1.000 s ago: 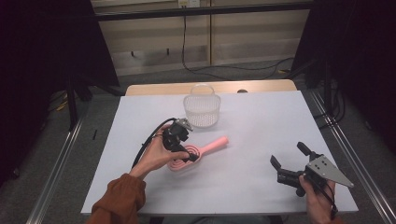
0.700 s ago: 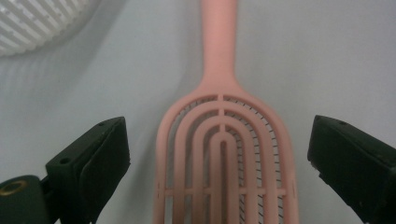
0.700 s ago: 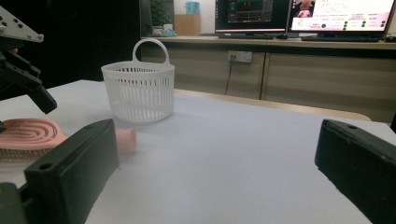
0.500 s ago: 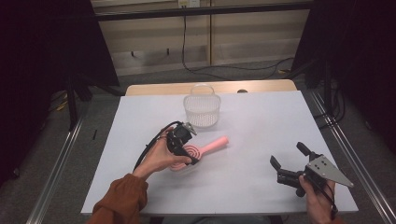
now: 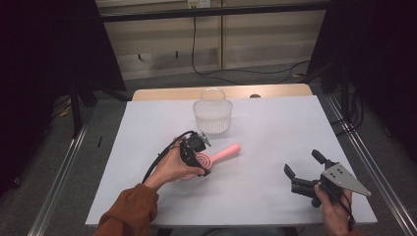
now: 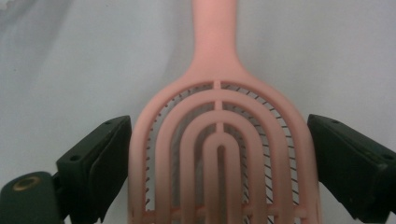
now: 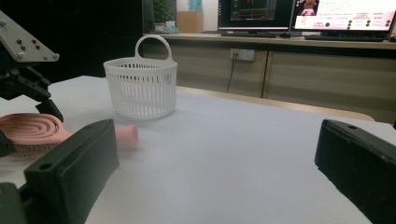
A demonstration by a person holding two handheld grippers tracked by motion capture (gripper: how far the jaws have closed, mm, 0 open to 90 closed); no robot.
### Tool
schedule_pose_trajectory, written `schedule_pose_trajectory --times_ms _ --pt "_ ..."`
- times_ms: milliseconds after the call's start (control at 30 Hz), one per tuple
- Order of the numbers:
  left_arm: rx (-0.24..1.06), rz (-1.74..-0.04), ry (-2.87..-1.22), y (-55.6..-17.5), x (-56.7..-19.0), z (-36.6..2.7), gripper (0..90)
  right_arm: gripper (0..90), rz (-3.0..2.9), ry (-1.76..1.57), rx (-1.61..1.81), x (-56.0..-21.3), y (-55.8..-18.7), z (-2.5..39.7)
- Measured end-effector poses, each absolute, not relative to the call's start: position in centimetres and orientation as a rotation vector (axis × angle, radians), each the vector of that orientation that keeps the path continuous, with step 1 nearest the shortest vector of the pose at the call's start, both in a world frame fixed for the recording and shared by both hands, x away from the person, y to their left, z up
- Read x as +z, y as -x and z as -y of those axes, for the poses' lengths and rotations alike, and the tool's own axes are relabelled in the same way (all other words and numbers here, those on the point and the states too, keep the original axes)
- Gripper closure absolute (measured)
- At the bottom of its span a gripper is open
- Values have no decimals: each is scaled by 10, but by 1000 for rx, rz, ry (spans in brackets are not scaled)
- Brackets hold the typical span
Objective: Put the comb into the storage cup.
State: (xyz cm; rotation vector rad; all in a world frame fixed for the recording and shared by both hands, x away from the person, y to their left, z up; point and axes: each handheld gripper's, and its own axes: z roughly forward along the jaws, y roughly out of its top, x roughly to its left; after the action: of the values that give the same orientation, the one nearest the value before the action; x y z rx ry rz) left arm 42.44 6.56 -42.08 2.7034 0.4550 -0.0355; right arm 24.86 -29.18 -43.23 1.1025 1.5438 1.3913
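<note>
Left gripper view puts me right over the pink hairbrush (image 6: 219, 154), its vented head lying between the two black fingers (image 6: 100, 163), which stand spread on either side of it. The left one looks about touching the rim, the right one is a little off, so I judge them released, lined up to close across the head where it is widest. From the high view, the left gripper (image 5: 194, 152) sits low over the brush on the white worktop (image 5: 265, 196), handle pointing away towards the white basket (image 5: 212, 115), a likely place for it to go. Nearer the front edge, the right gripper (image 5: 302, 177) waits well apart, fingers spread and holding nothing.
</note>
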Motion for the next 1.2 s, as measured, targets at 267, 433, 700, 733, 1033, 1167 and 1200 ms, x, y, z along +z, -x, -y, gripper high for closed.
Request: schedule_pose_trajectory --times_ms 267,433,700,733,1033,1167,1200 --pt "-33 -447 -2706 -425 -422 -64 144 0 -1546 -1104 1391 -432 -249 292" --pt "-48 -445 -2735 -425 -427 -63 159 0 -1547 -1103 1392 -432 -248 291" --pt "-41 -443 -2734 -424 -428 -61 188 0 -1550 -1102 1389 -432 -248 292" --pt "-47 -446 -2736 -424 -428 -61 189 0 -1549 -1103 1388 -432 -248 291" --pt "-59 -452 -2743 -426 -427 -62 193 0 -1549 -1102 1390 -432 -249 291" --pt "-54 -471 -2745 -424 -427 -62 194 0 -1551 -1099 1388 -432 -248 291" --pt "-50 -467 -2751 -423 -427 -62 195 0 -1553 -1097 1387 -432 -249 291"
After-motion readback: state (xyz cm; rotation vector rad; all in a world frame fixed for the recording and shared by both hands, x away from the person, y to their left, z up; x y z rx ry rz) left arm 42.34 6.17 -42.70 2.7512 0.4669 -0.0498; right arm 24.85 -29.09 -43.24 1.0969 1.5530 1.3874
